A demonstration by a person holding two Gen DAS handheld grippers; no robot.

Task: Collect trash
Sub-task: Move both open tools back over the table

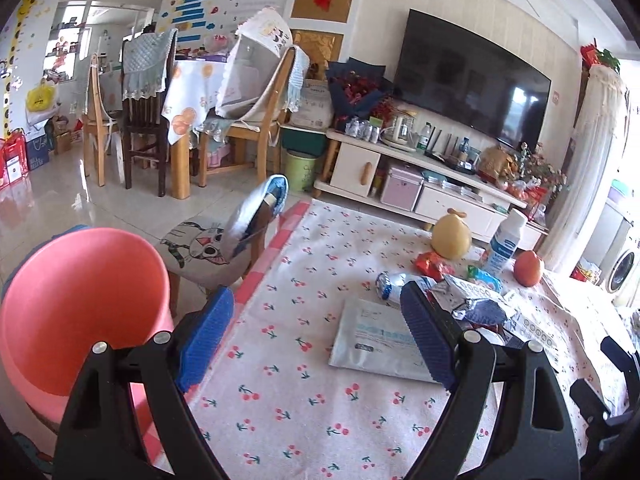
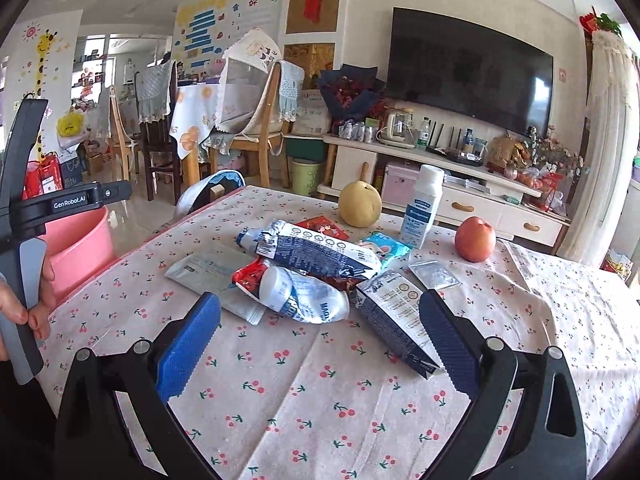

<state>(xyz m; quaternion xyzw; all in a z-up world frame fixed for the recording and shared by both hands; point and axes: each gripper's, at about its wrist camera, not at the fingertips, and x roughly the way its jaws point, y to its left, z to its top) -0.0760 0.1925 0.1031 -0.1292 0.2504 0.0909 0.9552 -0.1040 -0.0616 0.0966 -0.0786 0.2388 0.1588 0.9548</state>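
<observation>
At the far left stands a pink bucket, just beside the edge of the counter, which is covered with a cherry-print cloth. The left gripper hovers over that edge with its blue fingers spread wide and nothing between them; one finger hangs over the bucket side, the other over a flat grey mailer bag lying on the cloth. In the right wrist view a hand at the left border grips this tool's handle. Right of the mailer bag lies the trash — a heap of crumpled wrappers, a squashed white bottle and a red packet, all touching or overlapping. The right gripper points at this heap, its fingers released and empty, with a dark blue carton lying just beside the right-hand finger. Behind the heap sit a yellow pear and an upright white bottle — then, further right, an apple and a small silver sachet on the cloth.
</observation>
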